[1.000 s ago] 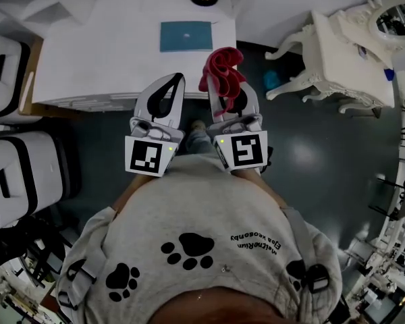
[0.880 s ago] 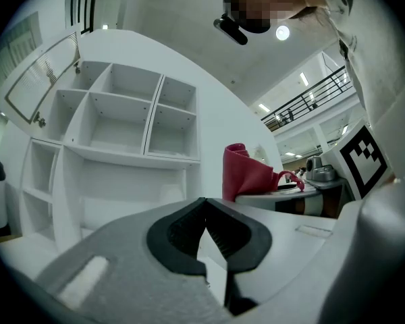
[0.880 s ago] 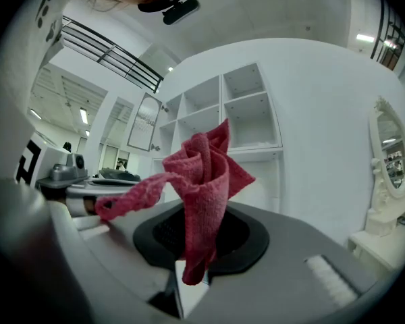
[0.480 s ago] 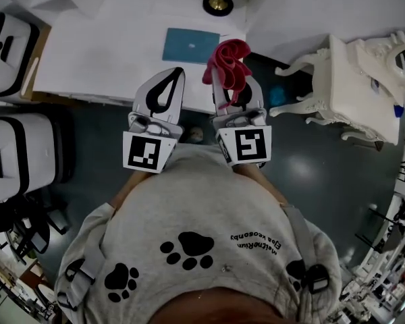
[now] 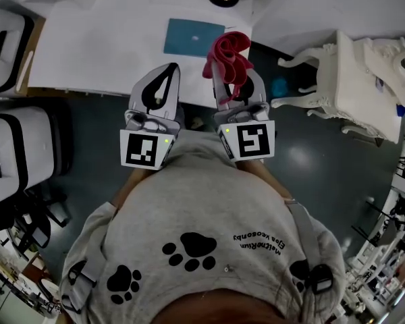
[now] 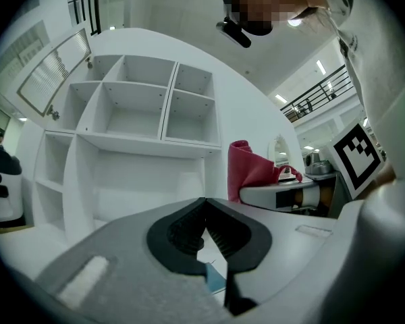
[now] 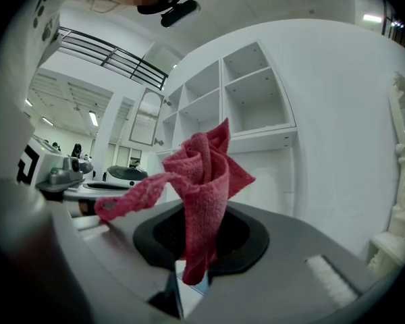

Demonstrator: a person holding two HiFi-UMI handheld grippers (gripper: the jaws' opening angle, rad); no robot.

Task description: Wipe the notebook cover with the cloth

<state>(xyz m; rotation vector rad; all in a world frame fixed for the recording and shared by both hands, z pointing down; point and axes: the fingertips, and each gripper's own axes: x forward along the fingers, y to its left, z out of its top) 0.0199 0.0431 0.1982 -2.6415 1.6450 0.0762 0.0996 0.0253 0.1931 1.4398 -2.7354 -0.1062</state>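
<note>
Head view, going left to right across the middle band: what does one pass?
white-and-black rounded case → left gripper, jaws together → right gripper, shut on the red cloth → ornate white carved furniture

**Cloth (image 5: 227,54) brought up beside the notebook (image 5: 194,38)**

Over the last second both tongs pushed forward over the bench (image 5: 101,46). The left tongs (image 5: 170,67) slid their tip further in from the front edge. The right tongs (image 5: 227,73) carried the cloth from short of the notebook until its top fold drew level with it, just beside its right edge. The head view swung too, so bench and notebook sat more tilted.
</note>
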